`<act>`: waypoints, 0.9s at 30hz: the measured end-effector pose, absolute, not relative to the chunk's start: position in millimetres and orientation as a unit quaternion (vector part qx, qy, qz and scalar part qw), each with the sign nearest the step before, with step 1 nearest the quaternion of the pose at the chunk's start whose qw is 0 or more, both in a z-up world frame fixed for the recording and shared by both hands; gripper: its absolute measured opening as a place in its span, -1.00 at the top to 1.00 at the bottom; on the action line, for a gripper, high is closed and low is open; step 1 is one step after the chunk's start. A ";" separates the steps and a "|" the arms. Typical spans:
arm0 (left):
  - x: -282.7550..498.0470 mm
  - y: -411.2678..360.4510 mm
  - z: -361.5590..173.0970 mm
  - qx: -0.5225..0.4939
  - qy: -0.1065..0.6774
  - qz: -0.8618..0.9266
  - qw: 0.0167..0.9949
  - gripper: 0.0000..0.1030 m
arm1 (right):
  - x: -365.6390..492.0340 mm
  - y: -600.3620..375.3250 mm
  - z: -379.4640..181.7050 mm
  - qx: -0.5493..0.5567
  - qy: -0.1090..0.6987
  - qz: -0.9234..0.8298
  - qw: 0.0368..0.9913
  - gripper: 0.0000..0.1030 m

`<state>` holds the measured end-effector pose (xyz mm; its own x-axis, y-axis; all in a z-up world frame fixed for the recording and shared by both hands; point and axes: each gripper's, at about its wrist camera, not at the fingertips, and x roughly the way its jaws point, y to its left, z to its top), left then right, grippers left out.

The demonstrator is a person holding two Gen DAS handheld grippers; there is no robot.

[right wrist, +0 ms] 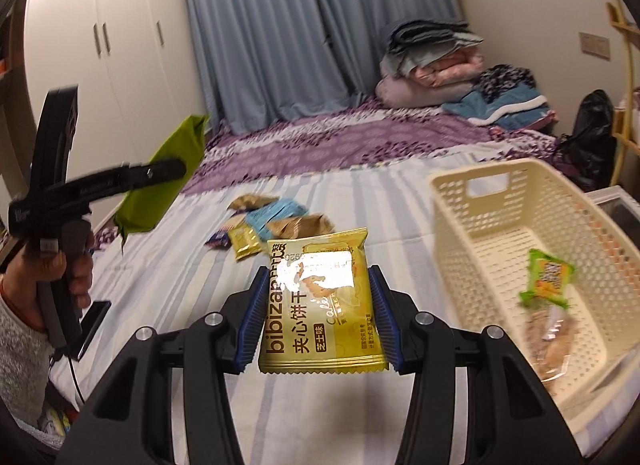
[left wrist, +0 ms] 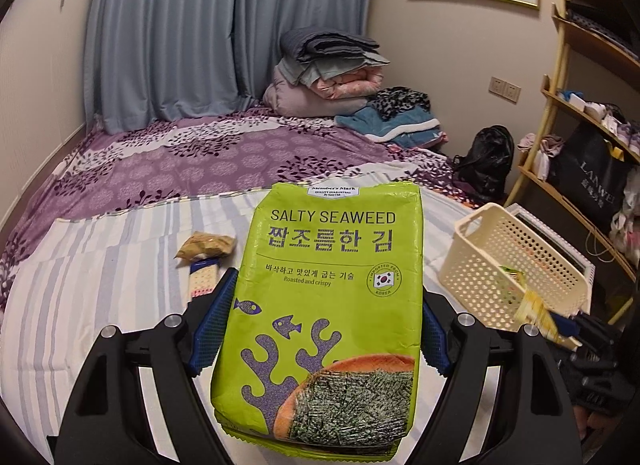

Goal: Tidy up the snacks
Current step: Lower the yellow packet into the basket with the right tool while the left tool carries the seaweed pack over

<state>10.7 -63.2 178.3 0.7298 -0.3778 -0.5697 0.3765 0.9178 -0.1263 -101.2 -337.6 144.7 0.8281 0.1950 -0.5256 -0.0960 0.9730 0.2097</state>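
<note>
**Both hand-held grippers loaded, basket waiting at the bed's right edge**

So the bed (left wrist: 120, 265) with its striped sheet is carrying everything here, purple floral cover lying toward the far edge by the curtain. The cream basket (right wrist: 480, 225) is sitting at the right edge of the bed, with a green packet (right wrist: 548, 279) and a clear-wrapped snack (right wrist: 550, 339) lying inside it.

The left hand-held gripper (left wrist: 326, 329) is pinching the big green seaweed bag (left wrist: 328, 285) by its sides, bag standing upright and lifted clear of the sheet. The right hand-held gripper (right wrist: 320, 317) is squeezing the yellow biscuit packet (right wrist: 320, 305) between its blue pads, holding it up just left of the basket.

The leftover snack pile (right wrist: 272, 225) is lying mid-bed, well apart from the basket: brown, blue and small yellow packets touching each other.
</note>
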 end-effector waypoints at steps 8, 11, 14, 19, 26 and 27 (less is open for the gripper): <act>-2.9 -99.9 187.3 0.009 0.297 -0.241 0.924 -0.56 | -126.8 -413.1 163.0 0.128 0.241 -0.028 0.962 0.04; -6.8 -114.3 186.4 0.012 0.298 -0.254 0.920 -0.56 | -131.4 -438.6 161.2 0.140 0.238 -0.065 0.959 0.04; -9.4 -128.4 186.5 0.016 0.298 -0.268 0.916 -0.56 | -132.6 -459.7 160.1 0.141 0.236 -0.093 0.957 0.04; -12.6 -148.6 189.9 0.023 0.294 -0.283 0.913 -0.56 | -128.0 -491.2 150.3 0.155 0.238 -0.127 0.950 0.04; -10.5 -168.3 189.4 0.035 0.298 -0.294 0.907 -0.56 | -121.9 -513.3 133.7 0.169 0.248 -0.149 0.942 0.04; -9.3 -168.6 188.4 0.035 0.299 -0.296 0.907 -0.56 | -120.2 -515.5 131.3 0.170 0.249 -0.150 0.941 0.04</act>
<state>-9.3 -168.6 188.4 0.6461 -0.5151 -0.5633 0.5575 0.8225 -0.1128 -120.2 -515.5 131.3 0.8307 -0.1977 -0.5204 0.3674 0.8970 0.2457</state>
